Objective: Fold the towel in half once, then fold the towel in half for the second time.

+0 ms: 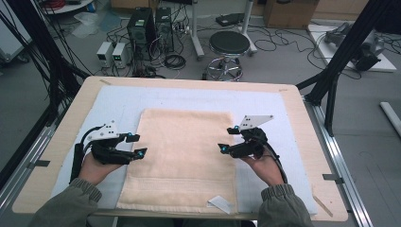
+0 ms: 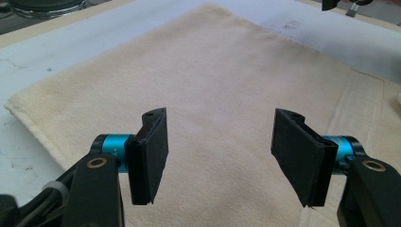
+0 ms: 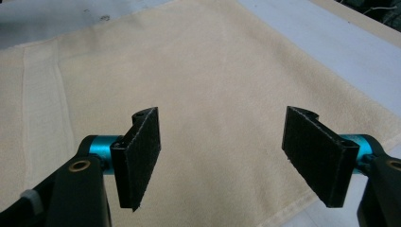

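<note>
The tabletop (image 1: 302,123) is covered by a white mat (image 1: 118,101) and cream towel (image 1: 184,156); fingers of left gripper (image 1: 135,145) and right gripper (image 1: 226,139) are spread, empty.

The high view looked forward and down from above the near table (image 1: 66,111) edge. Each gripper view rode low and close, looking inward across the towel (image 1: 184,151) from its left and right sides; all three shared the towel's (image 2: 213,85) (image 3: 208,71) middle.
</note>
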A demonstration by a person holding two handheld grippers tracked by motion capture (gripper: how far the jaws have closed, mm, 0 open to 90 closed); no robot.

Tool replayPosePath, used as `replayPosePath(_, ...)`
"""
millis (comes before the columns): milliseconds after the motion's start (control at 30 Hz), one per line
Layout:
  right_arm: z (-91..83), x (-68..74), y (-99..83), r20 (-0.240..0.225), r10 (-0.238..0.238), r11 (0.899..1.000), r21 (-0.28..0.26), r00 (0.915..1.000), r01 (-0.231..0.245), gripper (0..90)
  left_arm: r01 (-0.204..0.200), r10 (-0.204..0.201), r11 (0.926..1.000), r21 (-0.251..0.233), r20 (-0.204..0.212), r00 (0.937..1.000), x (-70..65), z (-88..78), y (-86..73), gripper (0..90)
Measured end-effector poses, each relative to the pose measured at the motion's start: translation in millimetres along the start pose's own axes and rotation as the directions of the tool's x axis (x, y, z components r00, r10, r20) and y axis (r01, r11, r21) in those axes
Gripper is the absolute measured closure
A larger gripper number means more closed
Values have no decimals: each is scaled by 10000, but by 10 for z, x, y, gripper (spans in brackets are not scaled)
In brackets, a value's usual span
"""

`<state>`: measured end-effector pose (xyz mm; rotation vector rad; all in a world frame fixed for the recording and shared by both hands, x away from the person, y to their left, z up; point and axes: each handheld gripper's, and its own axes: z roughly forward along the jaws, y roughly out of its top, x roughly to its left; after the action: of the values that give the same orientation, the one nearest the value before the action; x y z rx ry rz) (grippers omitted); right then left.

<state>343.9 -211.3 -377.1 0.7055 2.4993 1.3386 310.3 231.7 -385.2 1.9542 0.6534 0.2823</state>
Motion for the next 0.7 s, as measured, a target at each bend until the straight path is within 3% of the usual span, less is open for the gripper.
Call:
replayPosePath(400,80,25,1,-136,-96,9992,381,9999,101,280,-26,26,10000,13,20,10000,0,15,-3,374)
replayPosePath(700,38,-22,-11,-25,28,9997,223,10000,-27,281,139,-139,9999,-9,-126,9998,46,49,3,378)
